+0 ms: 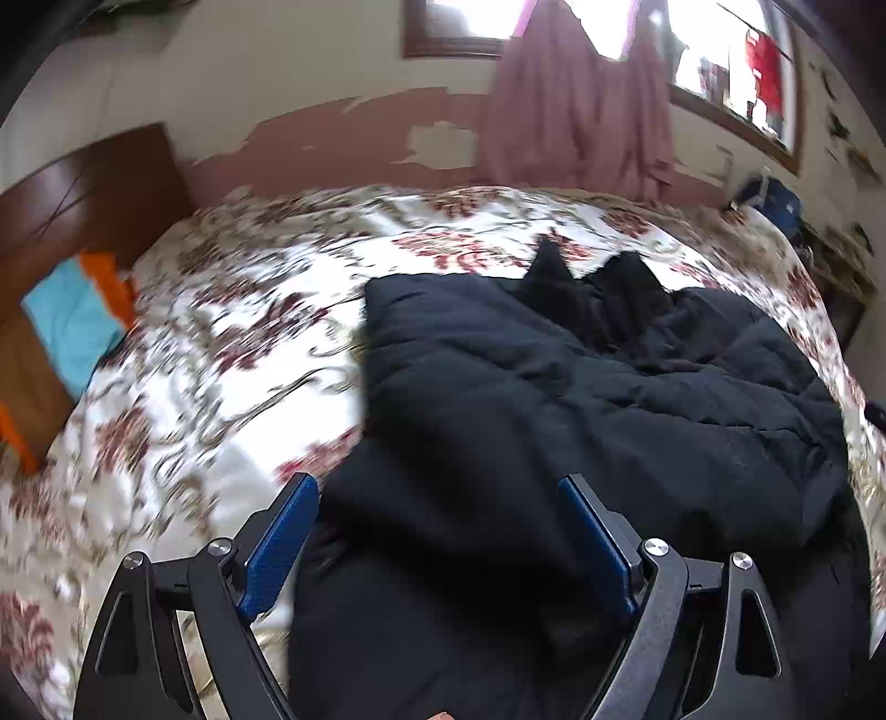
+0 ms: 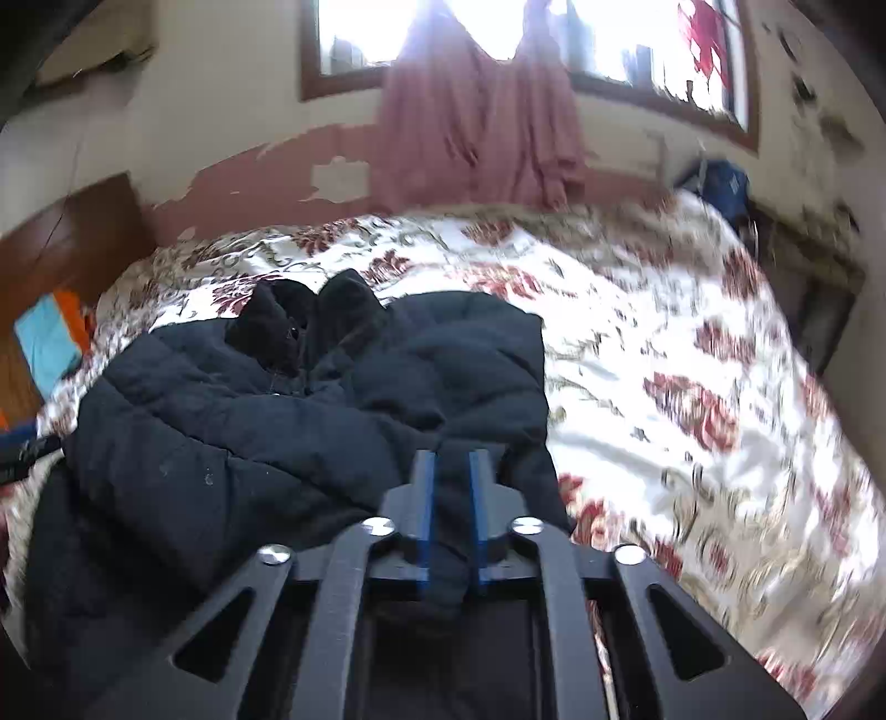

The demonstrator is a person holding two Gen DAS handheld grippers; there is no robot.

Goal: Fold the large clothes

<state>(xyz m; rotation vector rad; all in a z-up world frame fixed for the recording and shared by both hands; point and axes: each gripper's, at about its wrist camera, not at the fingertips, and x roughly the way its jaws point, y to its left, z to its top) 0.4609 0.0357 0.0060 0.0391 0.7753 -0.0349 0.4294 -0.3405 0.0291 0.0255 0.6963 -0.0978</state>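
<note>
The right gripper [image 2: 448, 459] is seen narrowed onto a fold of the black padded jacket [image 2: 288, 421]: dark fabric fills the slim gap between its blue pads [image 2: 425, 498], and the cloth appears to be pinched there, though blur leaves the contact a little uncertain. From that pinch the jacket spreads away to the left and ahead, its quilted panels bunched and its two dark collar points raised at the far side.

The left gripper [image 1: 437, 487] is held wide apart above the near edge of the same jacket [image 1: 554, 399]. Its blue pads [image 1: 277, 548] are kept clear of the cloth on both sides, with nothing clamped between them; the left pad hangs over the bedspread and the right one over black fabric.

The jacket is laid on a bed covered with a white bedspread [image 1: 221, 343] printed with dark red flowers. A wooden headboard [image 1: 83, 183] is seen at the left, with turquoise and orange cloth [image 1: 72, 327] lying against it. Behind the bed a wall with peeling pink paint [image 2: 249, 171] is shown, and a dusty pink curtain [image 2: 476, 127] hangs below a bright window [image 2: 365, 33]. A blue bag [image 1: 775, 199] is set near the far right corner.
</note>
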